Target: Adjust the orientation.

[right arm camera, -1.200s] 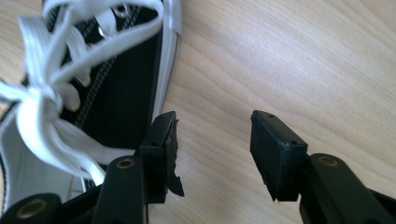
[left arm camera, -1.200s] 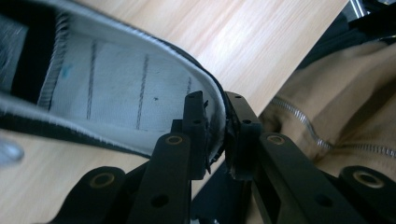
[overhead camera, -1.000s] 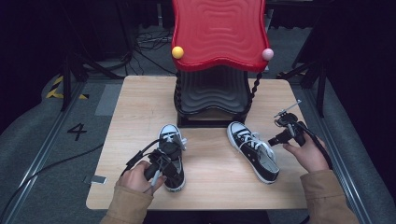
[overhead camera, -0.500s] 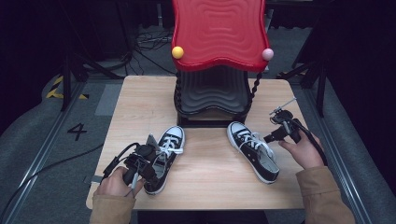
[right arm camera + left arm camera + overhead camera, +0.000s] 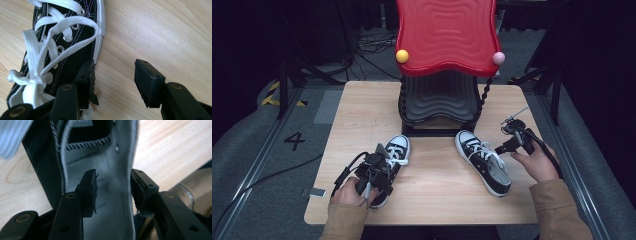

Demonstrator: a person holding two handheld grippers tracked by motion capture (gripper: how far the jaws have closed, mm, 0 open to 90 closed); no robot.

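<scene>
On the bench [image 5: 362, 110], a stand [image 5: 439, 100] sits at the back centre. Before it lie two shoes: the left shoe [image 5: 394, 155] at front left, the right shoe [image 5: 484, 162] at front right, well apart. A small card [image 5: 313, 192] lies on the floor left of the bench.

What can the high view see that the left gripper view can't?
High view alone: the red wavy stand with its yellow ball and pink ball, the right shoe, and the right gripper open beside it. Left gripper view alone: the grey inside of the left shoe, with one jaw inside it and one outside its wall. Both: that left shoe, the left gripper and the wooden table.
</scene>
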